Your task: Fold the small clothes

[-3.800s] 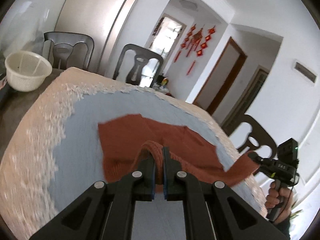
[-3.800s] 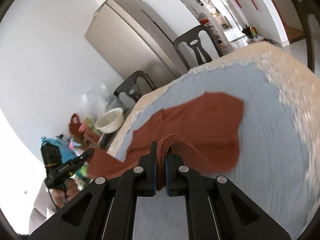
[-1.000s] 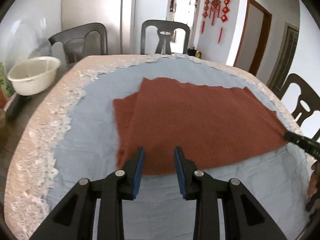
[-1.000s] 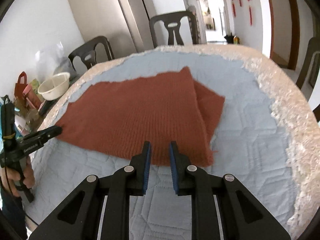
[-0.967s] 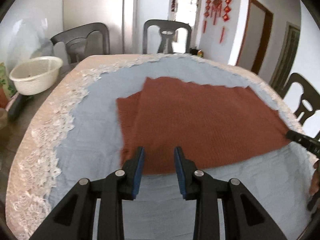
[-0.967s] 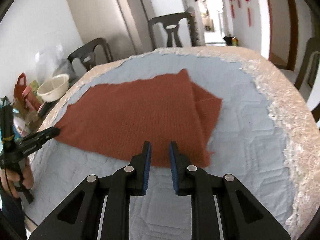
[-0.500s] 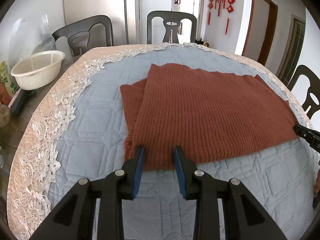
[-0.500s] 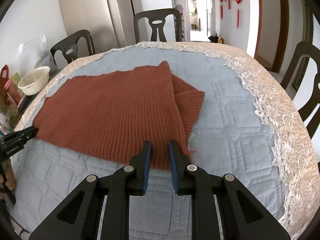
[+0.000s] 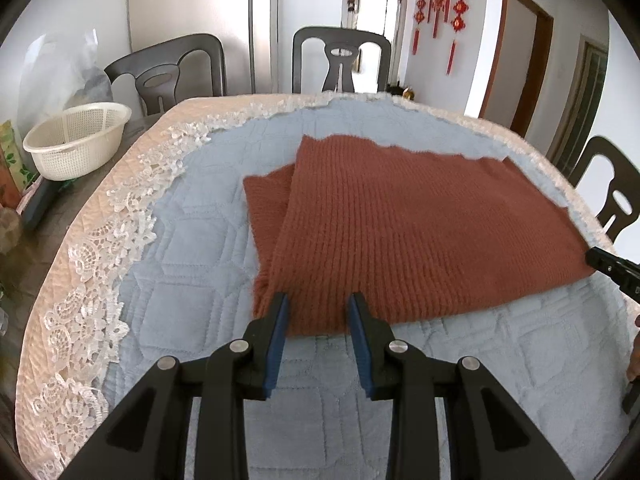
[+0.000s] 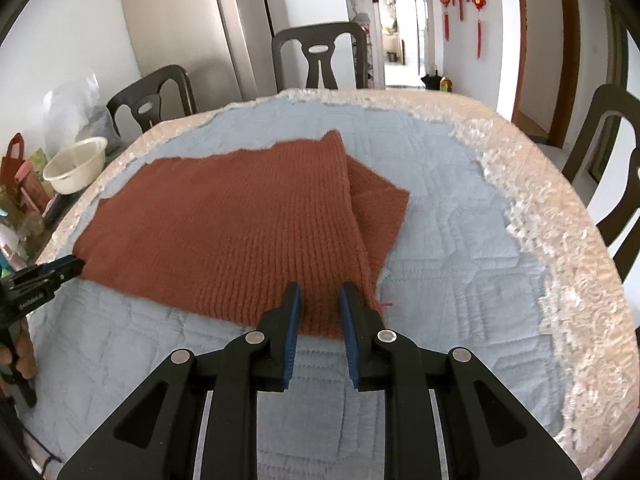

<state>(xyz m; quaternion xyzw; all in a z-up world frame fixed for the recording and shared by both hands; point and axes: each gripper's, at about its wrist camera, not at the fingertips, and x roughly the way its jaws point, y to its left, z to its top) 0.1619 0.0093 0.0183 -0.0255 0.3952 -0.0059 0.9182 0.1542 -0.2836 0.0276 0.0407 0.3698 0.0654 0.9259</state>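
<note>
Left wrist view shows the rust-red knitted garment (image 9: 420, 232) lying flat on the blue quilted cover (image 9: 180, 264) of the desk, a sleeve folded under at each end. The left gripper (image 9: 316, 308) stands at its near edge, fingers narrowly apart and holding nothing. The right gripper (image 10: 320, 300) has just been opening, with nothing pinched. If the fingers catch only the top layer, the next fold could drag the sleeve out.

My matt black plastic grippers (image 9: 316, 308) faced a rust-red ribbed knit garment (image 9: 408, 232) on pale blue quilted cloth (image 9: 180, 264).
</note>
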